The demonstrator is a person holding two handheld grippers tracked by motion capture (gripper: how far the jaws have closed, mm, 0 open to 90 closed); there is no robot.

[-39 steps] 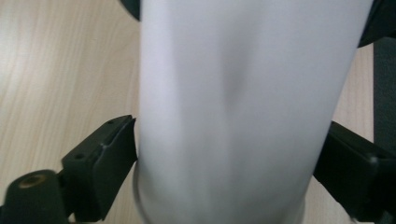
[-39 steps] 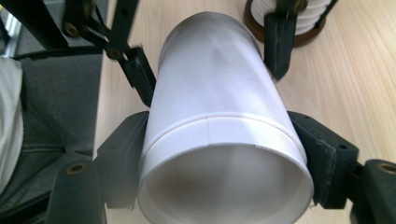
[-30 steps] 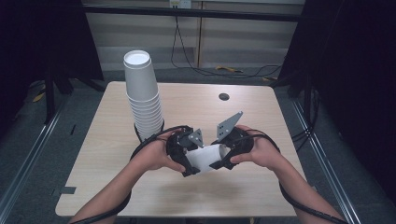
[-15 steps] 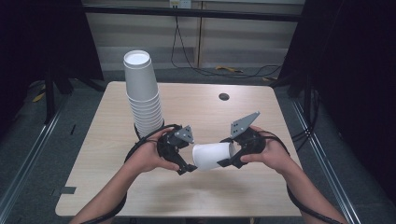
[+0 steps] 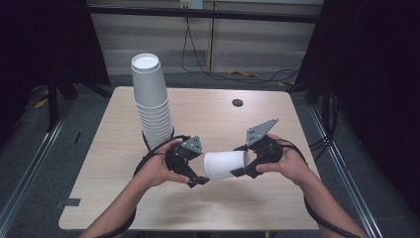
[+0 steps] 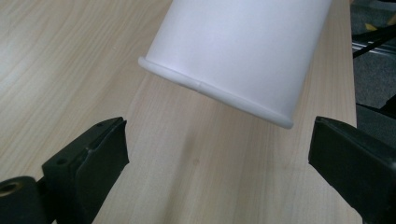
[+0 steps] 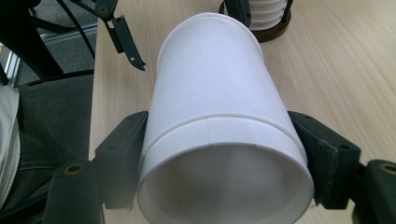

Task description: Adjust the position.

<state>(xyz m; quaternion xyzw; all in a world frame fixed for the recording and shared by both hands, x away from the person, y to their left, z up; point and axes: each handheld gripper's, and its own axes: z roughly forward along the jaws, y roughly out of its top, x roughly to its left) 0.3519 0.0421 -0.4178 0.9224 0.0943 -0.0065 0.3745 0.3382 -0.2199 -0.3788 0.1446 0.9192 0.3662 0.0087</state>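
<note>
Above the near middle of the wooden table (image 5: 208, 208), one white paper cup (image 5: 226, 164) hangs on its side between two hand-held grippers. Its long axis runs roughly across the table, left to right; which end is the mouth cannot be told for sure from the high view. The right gripper (image 7: 219, 154) clamps this cup (image 7: 217, 126) near its wide end, one black jaw pressed on each side, and in the right gripper view the cup's hollow inside looks empty. The left gripper (image 5: 195, 174) stands with its jaws spread apart, just short of the cup's far end; in the left gripper view the rolled end of the cup (image 6: 243, 51) floats beyond the gap, untouched. Farther back on the left, one tall stack of white cups (image 5: 152, 101) rises from a dark round base, bottoms upward. One small dark round spot (image 5: 237, 102) lies near the table's far edge.
</note>
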